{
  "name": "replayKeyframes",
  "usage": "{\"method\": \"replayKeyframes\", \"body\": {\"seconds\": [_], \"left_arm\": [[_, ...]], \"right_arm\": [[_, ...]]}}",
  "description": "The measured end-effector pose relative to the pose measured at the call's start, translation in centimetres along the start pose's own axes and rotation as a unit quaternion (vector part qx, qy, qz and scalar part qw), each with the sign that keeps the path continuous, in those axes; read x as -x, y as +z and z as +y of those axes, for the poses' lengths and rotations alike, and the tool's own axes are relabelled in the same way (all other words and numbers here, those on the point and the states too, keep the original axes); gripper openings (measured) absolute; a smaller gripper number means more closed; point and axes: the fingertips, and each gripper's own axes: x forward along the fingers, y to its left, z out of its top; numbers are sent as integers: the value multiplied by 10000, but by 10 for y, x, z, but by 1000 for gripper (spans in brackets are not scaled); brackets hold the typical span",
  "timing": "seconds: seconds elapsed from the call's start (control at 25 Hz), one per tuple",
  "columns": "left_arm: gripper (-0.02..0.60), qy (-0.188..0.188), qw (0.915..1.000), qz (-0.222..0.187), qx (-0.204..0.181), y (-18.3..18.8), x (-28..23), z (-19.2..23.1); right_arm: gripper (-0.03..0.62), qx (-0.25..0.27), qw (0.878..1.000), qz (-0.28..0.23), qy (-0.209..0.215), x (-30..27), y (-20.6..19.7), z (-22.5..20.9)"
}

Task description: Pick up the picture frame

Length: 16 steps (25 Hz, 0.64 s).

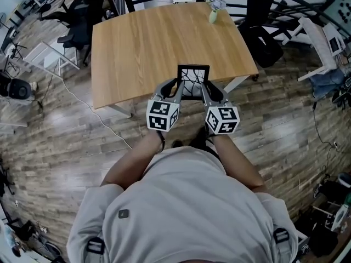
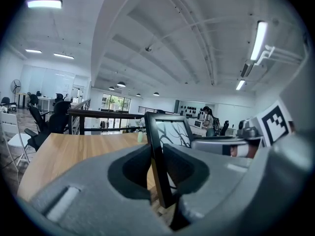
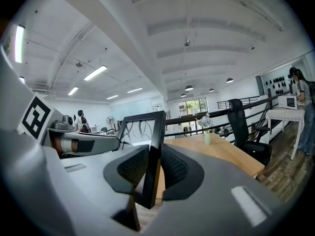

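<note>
Light grey short-sleeve tee, small dark patch, black strap buckles behind tongs. Left gripper, right gripper: grey moulded jaws, dark ribbed pads, white cubes with black square markers at rear.

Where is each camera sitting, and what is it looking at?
Head view: on the person's head, looking steeply down at the table; shoulders, arms, left gripper and right gripper show.
Left gripper view: rides the left gripper, looking along its jaws, shut on the picture frame's edge.
Right gripper view: rides the right gripper, jaws shut on the frame's other edge.
Shared: all three show the frame and table.
</note>
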Motion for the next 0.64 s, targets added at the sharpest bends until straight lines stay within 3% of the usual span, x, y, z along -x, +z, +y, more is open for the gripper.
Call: {"method": "replayKeyframes", "body": {"seconds": [0.64], "left_arm": [[80,19,10000,12,40,-6,7,-11]], "right_arm": [[89,-16,10000,-3,14,13,-4,0]]}}
